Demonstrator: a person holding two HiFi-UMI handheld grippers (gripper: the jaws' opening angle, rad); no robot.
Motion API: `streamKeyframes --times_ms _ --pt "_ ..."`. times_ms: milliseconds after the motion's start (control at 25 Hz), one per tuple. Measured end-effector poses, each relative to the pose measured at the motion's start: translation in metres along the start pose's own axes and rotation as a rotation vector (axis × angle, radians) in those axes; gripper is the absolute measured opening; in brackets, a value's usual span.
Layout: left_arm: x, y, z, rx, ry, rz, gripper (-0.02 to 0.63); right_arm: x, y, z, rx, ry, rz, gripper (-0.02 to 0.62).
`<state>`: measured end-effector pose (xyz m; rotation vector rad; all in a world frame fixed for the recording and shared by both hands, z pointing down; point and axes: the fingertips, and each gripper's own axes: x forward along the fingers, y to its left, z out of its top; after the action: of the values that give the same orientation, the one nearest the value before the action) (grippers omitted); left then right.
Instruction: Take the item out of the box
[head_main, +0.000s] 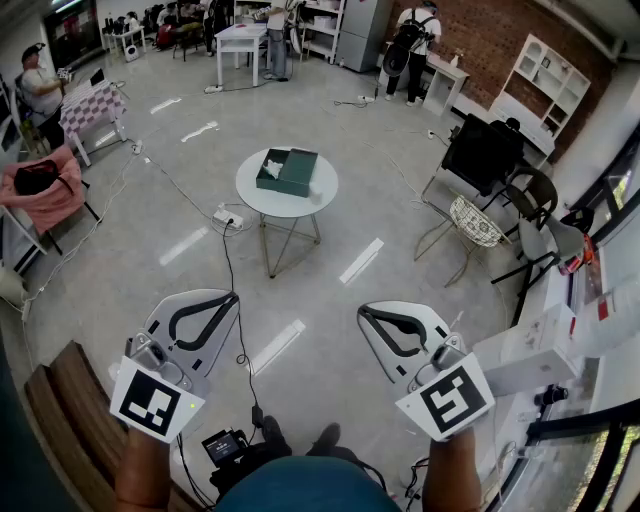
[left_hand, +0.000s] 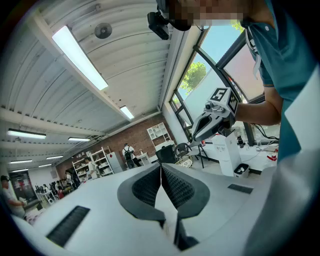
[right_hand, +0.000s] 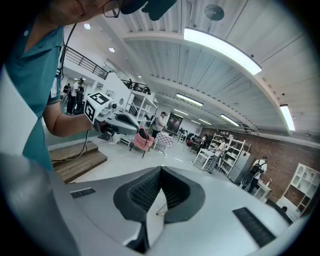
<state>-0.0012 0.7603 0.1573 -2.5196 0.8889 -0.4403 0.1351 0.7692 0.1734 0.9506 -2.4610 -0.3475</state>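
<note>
A dark green box (head_main: 288, 171) lies on a small round white table (head_main: 300, 203) far ahead in the head view, with something pale (head_main: 271, 168) at its left end. Both grippers are held low and near me, well short of the table. My left gripper (head_main: 234, 296) is shut with nothing between its pads (left_hand: 145, 187). The right gripper (head_main: 362, 311) is also shut and empty, its pads (right_hand: 172, 192) meeting at the tip. Each gripper view looks sideways across the room and catches the other gripper (left_hand: 212, 120) (right_hand: 112, 119); the box does not show in either.
A cable and power strip (head_main: 228, 217) lie on the floor left of the table. Chairs (head_main: 470, 222) stand to its right. A wooden bench (head_main: 70, 400) is at my lower left and a white desk (head_main: 540, 350) at my right. People stand at the back.
</note>
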Motion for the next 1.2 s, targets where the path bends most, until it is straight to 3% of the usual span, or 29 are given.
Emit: streamKeyframes --times_ms 840,1200 --pt "-0.019 0.074 -0.059 -0.028 -0.046 -0.043 0.023 0.093 0.006 0.043 0.046 -0.022 -0.052 0.04" --pt "-0.023 0.107 -0.096 -0.04 -0.011 -0.008 0.023 0.148 -0.001 0.049 0.036 -0.043 -0.013 0.04"
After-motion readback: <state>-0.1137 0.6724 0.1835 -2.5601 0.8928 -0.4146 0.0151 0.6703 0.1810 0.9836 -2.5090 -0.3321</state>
